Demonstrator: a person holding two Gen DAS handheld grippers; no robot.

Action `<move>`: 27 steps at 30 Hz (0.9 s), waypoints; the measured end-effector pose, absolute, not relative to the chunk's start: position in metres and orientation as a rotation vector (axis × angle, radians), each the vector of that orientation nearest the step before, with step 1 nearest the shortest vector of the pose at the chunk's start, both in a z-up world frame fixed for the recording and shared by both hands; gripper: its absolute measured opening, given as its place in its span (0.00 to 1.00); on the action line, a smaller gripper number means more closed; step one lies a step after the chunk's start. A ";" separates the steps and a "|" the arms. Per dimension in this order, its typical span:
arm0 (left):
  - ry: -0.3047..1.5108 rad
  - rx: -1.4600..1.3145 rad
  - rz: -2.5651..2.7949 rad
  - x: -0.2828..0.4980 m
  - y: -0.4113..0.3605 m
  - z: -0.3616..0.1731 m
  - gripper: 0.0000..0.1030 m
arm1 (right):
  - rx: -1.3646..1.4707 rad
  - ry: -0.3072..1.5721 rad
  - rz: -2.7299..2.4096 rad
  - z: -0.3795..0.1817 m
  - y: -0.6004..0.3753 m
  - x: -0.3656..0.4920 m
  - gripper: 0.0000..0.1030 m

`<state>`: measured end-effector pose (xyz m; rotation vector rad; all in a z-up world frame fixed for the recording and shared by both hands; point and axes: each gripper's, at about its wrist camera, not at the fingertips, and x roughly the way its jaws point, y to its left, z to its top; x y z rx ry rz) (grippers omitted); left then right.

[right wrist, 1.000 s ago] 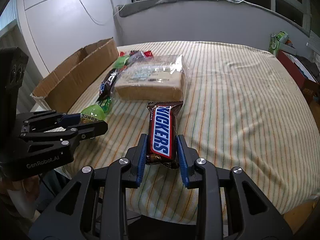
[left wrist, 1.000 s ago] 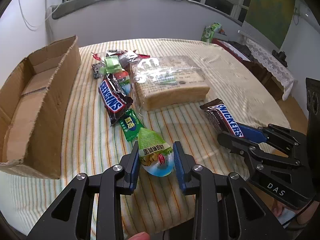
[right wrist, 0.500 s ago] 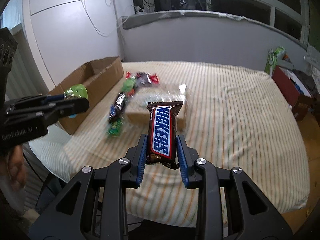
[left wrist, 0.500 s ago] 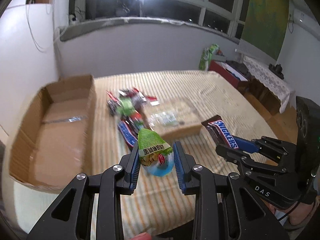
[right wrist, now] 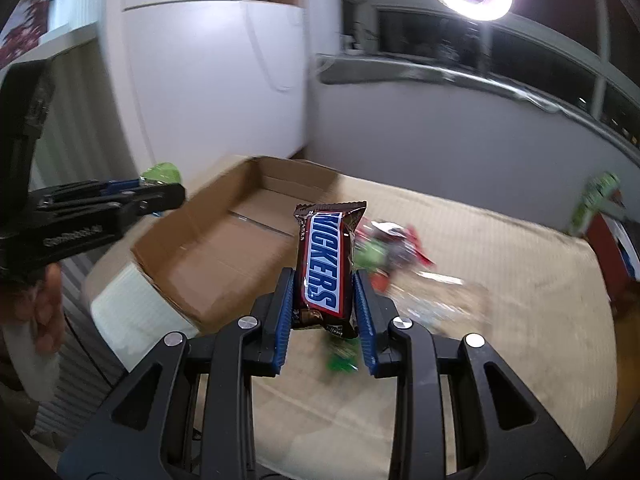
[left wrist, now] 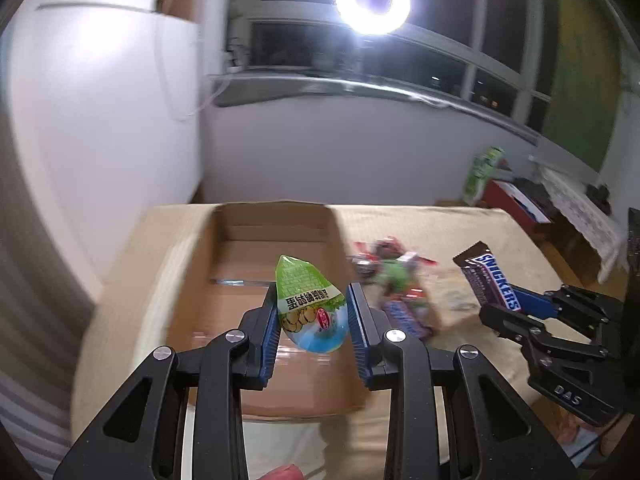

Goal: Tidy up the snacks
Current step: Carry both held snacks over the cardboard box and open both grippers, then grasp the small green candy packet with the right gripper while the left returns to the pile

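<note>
My left gripper [left wrist: 313, 320] is shut on a green egg-shaped snack pack [left wrist: 308, 304] and holds it in the air above the open cardboard box [left wrist: 256, 320]. My right gripper [right wrist: 324, 308] is shut on a Snickers bar [right wrist: 326, 264], held upright above the table, to the right of the box [right wrist: 224, 256]. In the left wrist view the right gripper [left wrist: 520, 312] with the Snickers bar [left wrist: 486, 280] is at the right. In the right wrist view the left gripper [right wrist: 160, 194] is at the left with the green pack [right wrist: 160, 172].
A blurred pile of snacks [left wrist: 396, 280] lies on the striped cloth right of the box; it also shows in the right wrist view [right wrist: 384, 252]. A ring light [left wrist: 372, 0] shines above. A white wall [left wrist: 100, 120] stands left of the table.
Both grippers have lifted and swung left with their snacks. The left gripper now hangs over the cardboard box, and the right gripper has come closer to it.
</note>
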<state>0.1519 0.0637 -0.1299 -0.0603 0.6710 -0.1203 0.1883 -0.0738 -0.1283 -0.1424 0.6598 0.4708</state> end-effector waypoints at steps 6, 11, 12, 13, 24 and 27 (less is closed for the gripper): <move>0.700 -0.109 -0.085 0.161 0.104 -0.145 0.29 | -0.183 0.681 0.539 -0.139 -0.014 0.207 0.29; 0.733 -0.129 -0.103 0.169 0.118 -0.157 0.33 | -0.209 0.722 0.555 -0.155 0.011 0.220 0.30; 0.737 -0.134 -0.106 0.171 0.119 -0.158 0.35 | -0.215 0.722 0.551 -0.157 0.011 0.222 0.31; 0.739 -0.136 -0.098 0.171 0.120 -0.159 0.48 | -0.217 0.716 0.537 -0.159 0.012 0.224 0.35; 0.715 -0.166 -0.094 0.169 0.122 -0.148 0.64 | -0.134 0.738 0.377 -0.170 -0.080 0.219 0.46; 0.705 -0.143 -0.153 0.163 0.095 -0.141 0.64 | -0.103 0.809 0.350 -0.194 -0.118 0.207 0.46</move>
